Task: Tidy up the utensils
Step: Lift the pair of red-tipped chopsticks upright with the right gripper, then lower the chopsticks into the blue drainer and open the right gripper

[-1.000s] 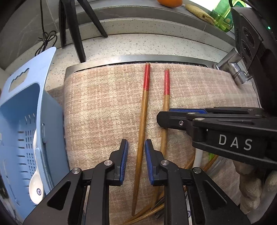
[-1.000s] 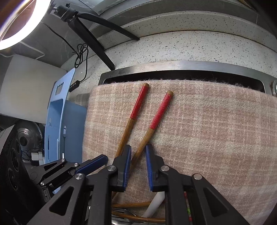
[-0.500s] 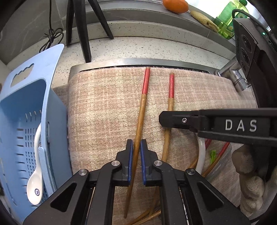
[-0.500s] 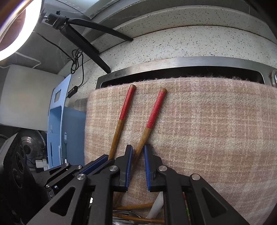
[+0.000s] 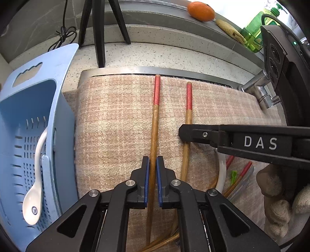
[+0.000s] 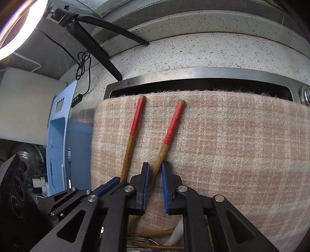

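Wooden chopsticks lie side by side on the checked cloth [image 5: 116, 126], the left gripper [image 5: 152, 182] clamped on the left chopstick [image 5: 154, 135], the right gripper [image 6: 155, 191] nearly closed around the right chopstick [image 6: 164, 153]; lift both level together.

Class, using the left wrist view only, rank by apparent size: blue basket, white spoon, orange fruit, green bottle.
1. blue basket
2. white spoon
3. orange fruit and green bottle: unranked, since the bottle is partly hidden.
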Demonstrator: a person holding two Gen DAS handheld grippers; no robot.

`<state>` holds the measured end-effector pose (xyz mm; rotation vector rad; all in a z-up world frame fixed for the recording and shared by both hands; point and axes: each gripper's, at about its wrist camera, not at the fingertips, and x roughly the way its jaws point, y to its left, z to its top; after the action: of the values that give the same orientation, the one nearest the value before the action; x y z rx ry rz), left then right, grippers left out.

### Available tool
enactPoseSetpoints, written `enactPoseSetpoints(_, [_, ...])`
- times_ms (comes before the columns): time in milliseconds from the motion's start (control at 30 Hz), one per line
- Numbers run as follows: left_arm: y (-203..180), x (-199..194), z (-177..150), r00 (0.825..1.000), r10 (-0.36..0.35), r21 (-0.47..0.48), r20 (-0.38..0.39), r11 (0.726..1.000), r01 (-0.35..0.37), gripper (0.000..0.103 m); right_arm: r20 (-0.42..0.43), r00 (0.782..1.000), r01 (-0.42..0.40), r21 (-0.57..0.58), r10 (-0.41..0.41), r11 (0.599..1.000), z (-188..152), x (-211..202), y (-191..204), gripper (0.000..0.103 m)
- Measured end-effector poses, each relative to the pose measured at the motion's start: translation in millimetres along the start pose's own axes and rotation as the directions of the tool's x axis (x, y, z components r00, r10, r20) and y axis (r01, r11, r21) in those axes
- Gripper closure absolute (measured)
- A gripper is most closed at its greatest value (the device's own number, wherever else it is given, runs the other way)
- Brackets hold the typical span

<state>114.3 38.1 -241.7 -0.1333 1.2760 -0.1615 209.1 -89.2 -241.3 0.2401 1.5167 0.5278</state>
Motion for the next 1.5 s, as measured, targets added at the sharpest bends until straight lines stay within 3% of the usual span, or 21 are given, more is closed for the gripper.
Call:
enactPoseSetpoints(167, [-0.9, -6.3, -7.5, 1.0, -0.001, 0.008, 0.02, 1.0, 0.001, 0.097, 0.053, 0.994, -0.098, 0.022, 0.097, 0.995, -5.2, -9.1, -5.5, 0.094])
enactPoseSetpoints(433, [-6.3, 0.6, -1.4, 1.0, 0.029, 0.048, -0.003, 0.998, -0.029, 0.097, 0.152, 0.987, -0.051, -0.026, 0.054, 0.998, 3.1, -28.3, 3.4, 0.094])
enactPoseSetpoints(533, [-3.0, 0.8, 0.7, 1.0, 0.01, 0.03, -0.011, 1.0, -0.01, 0.098, 0.179, 0.983, -0.038, -0.03, 0.043, 0.999, 7.9, -39.6, -0.6, 0.095])
enactPoseSetpoints(767, [-2.1, -21.0, 12.7, 0.995, -0.05, -0.002, 0.085, 0.999, 0.051, 0.098, 0.259, 0.965, -0.037, -0.004, 0.036, 0.999, 17.2, -72.0, -25.2, 0.096])
enactPoseSetpoints(933, [-0.2, -28.5, 20.3, 0.993, -0.048, -0.004, 0.105, 0.999, 0.048, 0.098, 0.211, 0.973, -0.114, 0.071, 0.097, 0.991, 19.2, -67.2, -45.5, 0.097])
enactPoseSetpoints(1100, [-2.6, -42.7, 30.3, 0.986, -0.042, 0.001, 0.16, 0.999, 0.042, 0.098, 0.285, 0.953, -0.138, 0.111, 0.102, 0.984, 24.5, -87.5, -59.6, 0.097])
enactPoseSetpoints(1200, [-4.7, -52.5, 34.6, 0.982, -0.061, 0.002, 0.18, 0.998, 0.062, 0.098, 0.304, 0.945, -0.163, 0.102, 0.125, 0.981, 33.1, -106.6, -62.5, 0.097])
enactPoseSetpoints(1267, [-6.8, -59.7, 35.3, 0.979, -0.077, 0.003, 0.188, 0.997, 0.078, 0.098, 0.262, 0.949, -0.209, 0.097, 0.177, 0.973, 37.9, -112.6, -63.0, 0.097])
enactPoseSetpoints(1500, [3.4, -100.9, 12.4, 0.972, -0.059, 0.015, 0.227, 0.998, 0.057, 0.098, 0.279, 0.944, -0.193, 0.03, 0.177, 0.981, 15.9, -128.3, -39.2, 0.097])
